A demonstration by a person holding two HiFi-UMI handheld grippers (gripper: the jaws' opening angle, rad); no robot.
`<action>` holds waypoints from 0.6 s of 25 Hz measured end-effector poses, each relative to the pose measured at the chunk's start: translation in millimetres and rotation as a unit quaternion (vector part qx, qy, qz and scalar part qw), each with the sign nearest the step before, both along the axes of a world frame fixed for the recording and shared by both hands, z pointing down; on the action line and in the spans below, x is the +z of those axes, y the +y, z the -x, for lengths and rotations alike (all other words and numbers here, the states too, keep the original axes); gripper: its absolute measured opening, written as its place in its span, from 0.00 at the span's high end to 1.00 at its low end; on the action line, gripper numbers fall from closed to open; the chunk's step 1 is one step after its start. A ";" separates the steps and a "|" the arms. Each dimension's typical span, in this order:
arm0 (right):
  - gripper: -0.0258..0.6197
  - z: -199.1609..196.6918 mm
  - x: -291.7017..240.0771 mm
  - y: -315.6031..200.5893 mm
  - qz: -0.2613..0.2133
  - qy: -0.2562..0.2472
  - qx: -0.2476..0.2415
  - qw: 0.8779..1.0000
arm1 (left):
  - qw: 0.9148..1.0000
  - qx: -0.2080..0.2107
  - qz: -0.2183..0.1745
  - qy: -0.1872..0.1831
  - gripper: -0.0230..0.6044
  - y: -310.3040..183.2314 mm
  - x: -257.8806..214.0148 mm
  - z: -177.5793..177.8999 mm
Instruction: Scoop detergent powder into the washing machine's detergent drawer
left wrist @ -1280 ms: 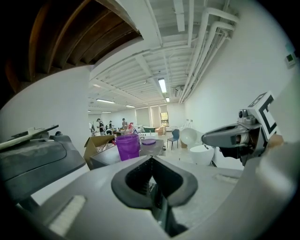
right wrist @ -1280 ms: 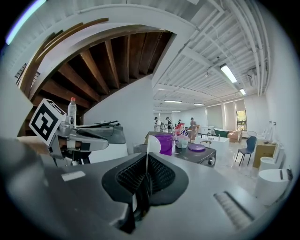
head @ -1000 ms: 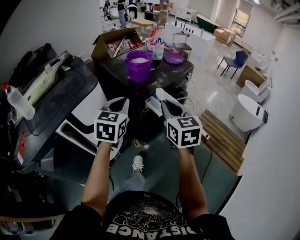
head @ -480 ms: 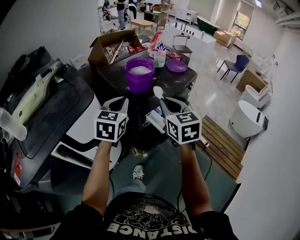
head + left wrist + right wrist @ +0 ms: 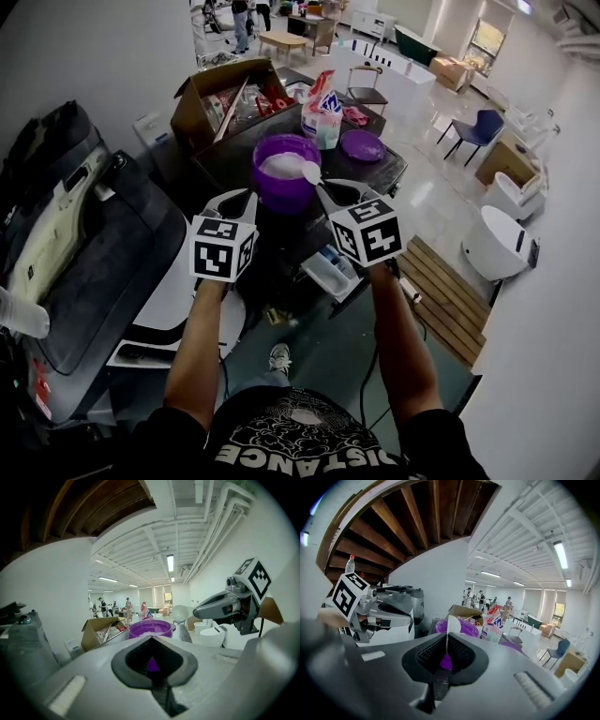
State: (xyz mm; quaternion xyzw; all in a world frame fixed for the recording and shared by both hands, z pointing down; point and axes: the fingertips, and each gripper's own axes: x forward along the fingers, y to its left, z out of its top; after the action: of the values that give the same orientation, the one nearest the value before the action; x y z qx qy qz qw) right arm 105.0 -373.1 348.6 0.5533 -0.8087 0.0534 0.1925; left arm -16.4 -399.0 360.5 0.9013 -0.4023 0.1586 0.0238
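A purple tub of white powder stands on a dark machine top. My right gripper is shut on the handle of a white spoon, whose bowl is at the tub's right rim. In the right gripper view the spoon stands edge-on between the jaws of the right gripper, before the tub. My left gripper is shut and holds nothing, just left of the tub. The left gripper view shows the left gripper, the tub and the spoon. A white drawer sticks out below the top.
The purple lid and a detergent bag lie behind the tub. An open cardboard box stands at the back left. A grey and white machine fills the left side. Wooden slats cover the floor at right.
Both grippers have moved forward toward the purple tub. The spoon's bowl has gone from short of the tub to its right rim.
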 end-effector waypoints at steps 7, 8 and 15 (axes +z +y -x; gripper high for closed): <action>0.91 7.1 3.1 -61.5 0.047 0.078 -0.045 0.995 | 1.000 0.005 0.004 0.005 0.96 -52.2 2.3 -4.3; 0.91 7.4 4.5 -68.5 0.054 0.089 -0.048 0.993 | 1.000 0.005 0.004 0.007 0.96 -58.5 2.7 -5.7; 0.91 9.9 23.4 -112.5 0.118 0.165 -0.076 0.976 | 1.000 0.016 0.003 0.000 0.96 -89.7 9.3 -19.1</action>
State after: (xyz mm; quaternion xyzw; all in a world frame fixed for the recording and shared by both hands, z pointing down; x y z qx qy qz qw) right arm 95.2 -485.6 372.0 0.4646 -0.7934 0.0419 0.3910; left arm 2.7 -488.7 369.8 0.9076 -0.3875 0.1600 0.0238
